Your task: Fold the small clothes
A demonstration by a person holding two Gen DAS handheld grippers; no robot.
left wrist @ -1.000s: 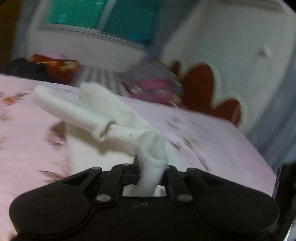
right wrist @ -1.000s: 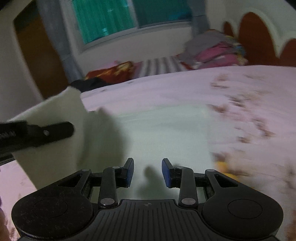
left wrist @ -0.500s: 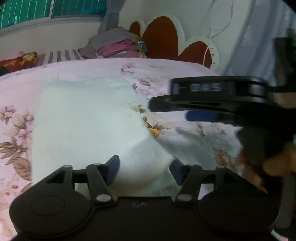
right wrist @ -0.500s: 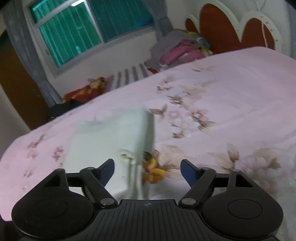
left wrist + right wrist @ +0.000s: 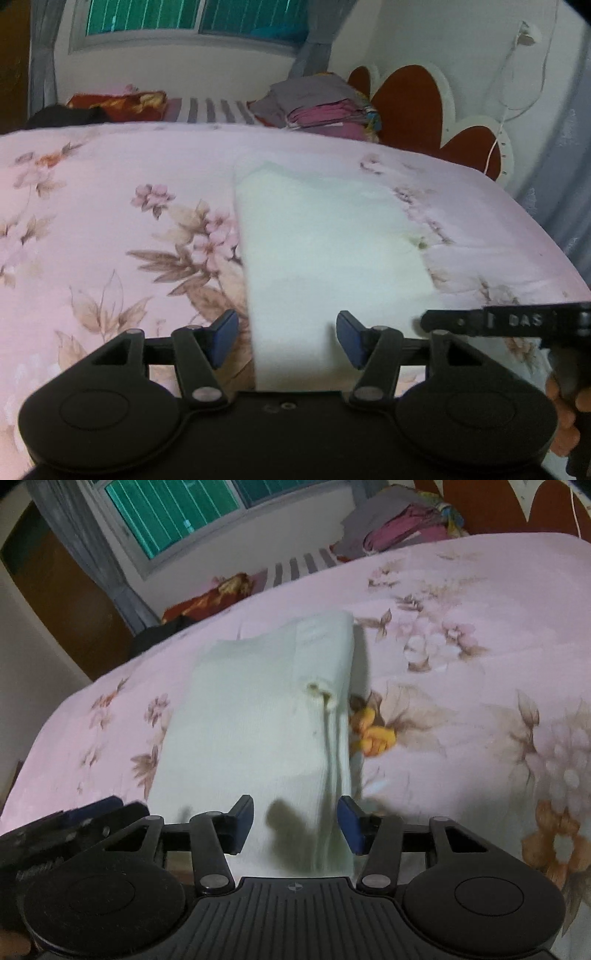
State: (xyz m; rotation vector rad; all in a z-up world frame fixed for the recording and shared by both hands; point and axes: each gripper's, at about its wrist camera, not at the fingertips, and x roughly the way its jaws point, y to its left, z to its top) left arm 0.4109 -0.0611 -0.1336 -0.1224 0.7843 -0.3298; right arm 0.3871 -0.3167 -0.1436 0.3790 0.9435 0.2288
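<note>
The letters "DAS" are showing in pale print on the black arm of the right claw [image 5: 517, 325], which is reaching in from the right of the left claw [image 5: 286, 341]; no other writing is readable.

The cloth [image 5: 325, 258] is lying flat on the bedspread [image 5: 110, 221], a pale, creamy white knit folded into a long rectangle; it is stretching straight ahead of both claws, its near end running down between the blue pads [image 5: 225, 338] of the left claw; in the right wrist view the cloth [image 5: 251, 723] is showing a doubled right edge with a stitched seam and a small hole with a darker rim, a strand hanging down from it.

The left claw is standing about half wide, its pads clear of the cloth's edges; the right claw [image 5: 295, 825] is closing, the cloth's near right edge lying between its jaws, the pads [image 5: 349, 825] not yet pressing on it.

The bedspread is pink with brown and yellow flowers; beyond the claws a pile [image 5: 325, 107] of folded clothes is sitting by the headboard [image 5: 413, 96].
</note>
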